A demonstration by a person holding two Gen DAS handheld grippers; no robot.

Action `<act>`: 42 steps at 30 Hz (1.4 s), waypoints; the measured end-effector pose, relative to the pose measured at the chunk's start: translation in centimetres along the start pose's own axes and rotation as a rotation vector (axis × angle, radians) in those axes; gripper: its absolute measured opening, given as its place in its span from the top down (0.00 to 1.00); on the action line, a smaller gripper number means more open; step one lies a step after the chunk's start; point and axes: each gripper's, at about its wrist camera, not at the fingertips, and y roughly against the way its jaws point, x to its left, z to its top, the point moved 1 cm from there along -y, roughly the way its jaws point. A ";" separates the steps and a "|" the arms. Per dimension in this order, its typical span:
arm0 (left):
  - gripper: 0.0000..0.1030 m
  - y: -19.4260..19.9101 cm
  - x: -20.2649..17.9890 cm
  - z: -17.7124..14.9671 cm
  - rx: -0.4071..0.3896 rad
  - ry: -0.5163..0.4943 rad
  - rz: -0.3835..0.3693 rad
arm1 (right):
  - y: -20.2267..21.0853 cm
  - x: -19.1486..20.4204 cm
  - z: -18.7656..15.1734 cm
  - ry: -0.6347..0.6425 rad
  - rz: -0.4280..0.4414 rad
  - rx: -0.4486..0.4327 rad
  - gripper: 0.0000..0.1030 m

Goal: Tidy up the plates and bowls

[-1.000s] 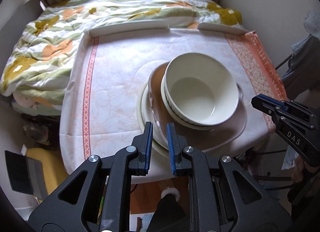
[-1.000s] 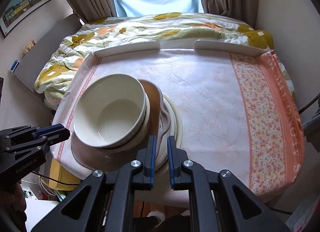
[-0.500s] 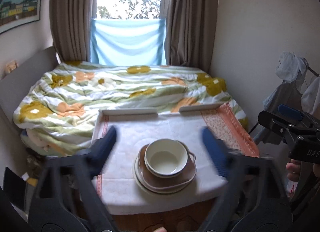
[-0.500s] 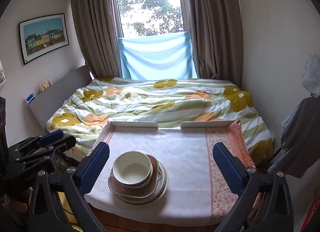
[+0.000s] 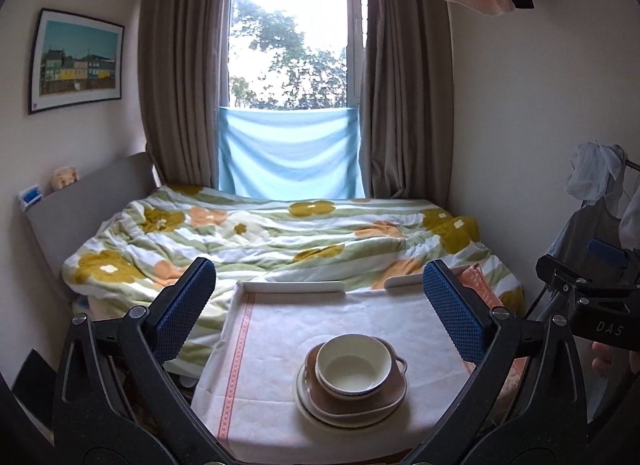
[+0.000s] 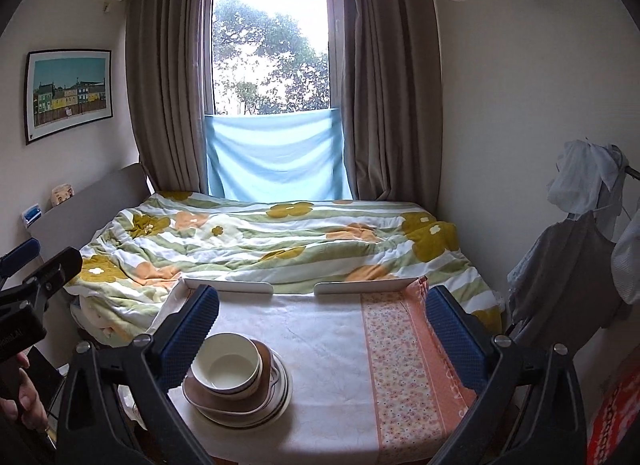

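Note:
A cream bowl [image 5: 354, 365] sits nested on top of a brown plate [image 5: 360, 401], which rests on a cream plate [image 5: 304, 397], near the front of the cloth-covered table [image 5: 280, 345]. My left gripper [image 5: 317, 267] hovers high above and behind the stack, wide open and empty. In the right wrist view the same bowl [image 6: 226, 365], brown plate [image 6: 200, 395] and cream plate [image 6: 282, 385] lie at the lower left. My right gripper [image 6: 322, 292] is also wide open, holding nothing, well back from the stack.
Two white rails [image 5: 294, 287] edge the table's far side, with a bed under a floral quilt [image 5: 280, 233] beyond. A clothes rack [image 6: 580, 265] stands at the right. The cloth's orange patterned band [image 6: 400, 365] covers the table's right part. A hand [image 6: 24, 397] holds the left gripper.
Both grippers have risen and pulled back from the stack, tilting up toward the window. Their jaws went from shut to wide open. The stack has not moved.

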 end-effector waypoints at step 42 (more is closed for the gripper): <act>0.00 -0.7 0.8 -0.1 -0.008 -0.028 0.025 | -0.3 0.7 0.5 0.008 -0.021 -0.028 0.00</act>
